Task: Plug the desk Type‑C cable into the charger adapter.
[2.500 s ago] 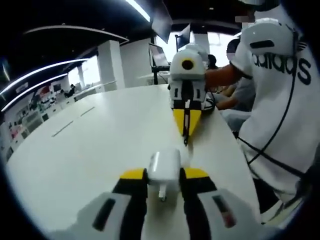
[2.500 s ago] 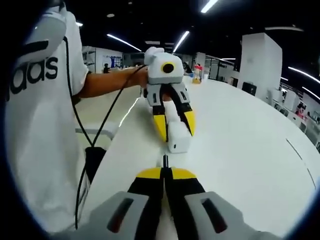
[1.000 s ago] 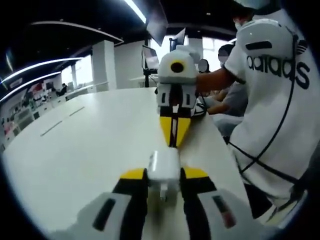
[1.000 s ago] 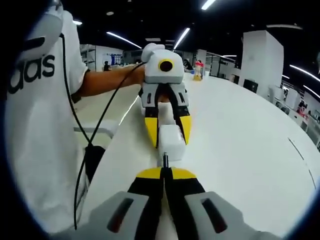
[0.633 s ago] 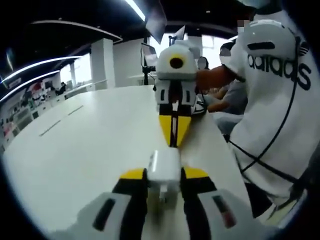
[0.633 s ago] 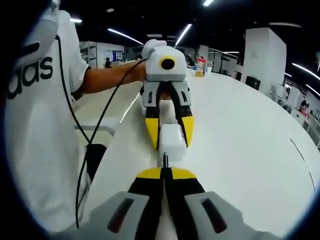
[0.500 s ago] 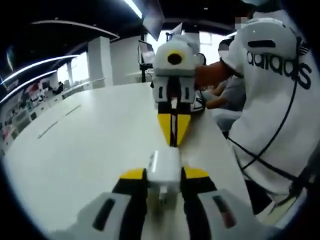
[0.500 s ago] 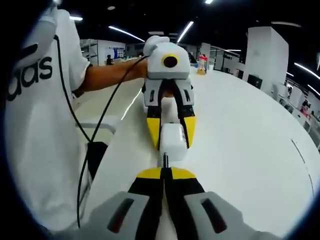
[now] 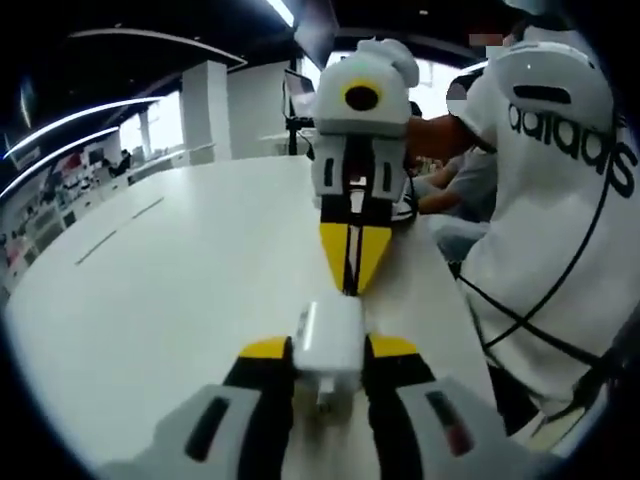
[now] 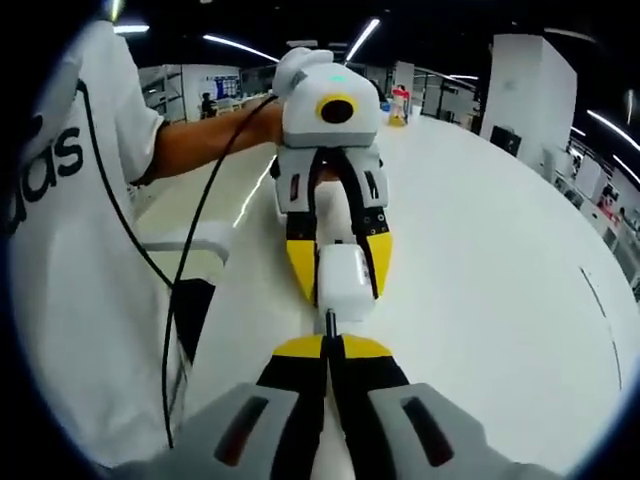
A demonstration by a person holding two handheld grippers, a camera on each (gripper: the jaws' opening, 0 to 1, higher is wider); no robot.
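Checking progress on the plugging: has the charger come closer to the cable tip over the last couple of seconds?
Yes. In the right gripper view the charger has closed in on the cable tip held by the right gripper.

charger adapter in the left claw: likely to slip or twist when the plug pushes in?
Probably stiff: the charger adapter is a blocky white shell. Its glossy sides may slide between the left claw tips. The Type-C plug pushes straight on, so twisting seems unlikely.

I see a white table (image 9: pixel 180 270) across mid-frame, a person's white shirt (image 9: pixel 560 230) at right, and a laptop (image 9: pixel 298 95) at upper centre.
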